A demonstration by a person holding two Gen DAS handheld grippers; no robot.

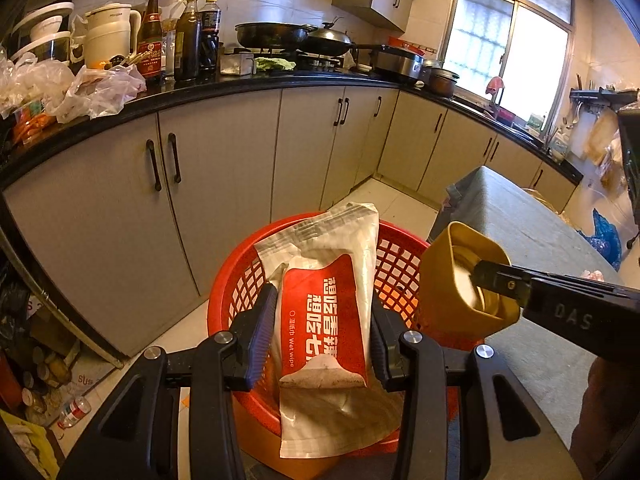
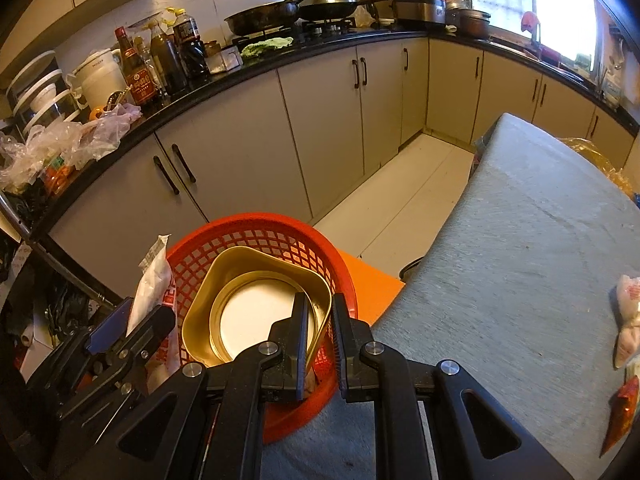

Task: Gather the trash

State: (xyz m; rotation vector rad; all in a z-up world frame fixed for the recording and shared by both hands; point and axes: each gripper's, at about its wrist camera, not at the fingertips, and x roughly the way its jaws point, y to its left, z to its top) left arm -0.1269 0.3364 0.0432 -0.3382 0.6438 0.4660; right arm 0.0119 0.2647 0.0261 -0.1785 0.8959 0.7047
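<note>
— I'm getting strong daylight from the barred kitchen window (image 1: 508,52); it's blowing out white and tinting everything amber.

— I'm seeing that too. The fisheye is bending the glossy black countertop (image 2: 248,68), corners are vignetting black, and the grey cloth-covered table (image 2: 540,240) is smearing with motion blur.

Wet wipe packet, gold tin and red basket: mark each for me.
Wet wipe packet (image 1: 320,312), left wrist view, on its red label.
Gold tin (image 2: 264,316), right wrist view, on its pale inner bottom.
Red basket (image 2: 256,236), right wrist view, on its far lattice wall.
</note>
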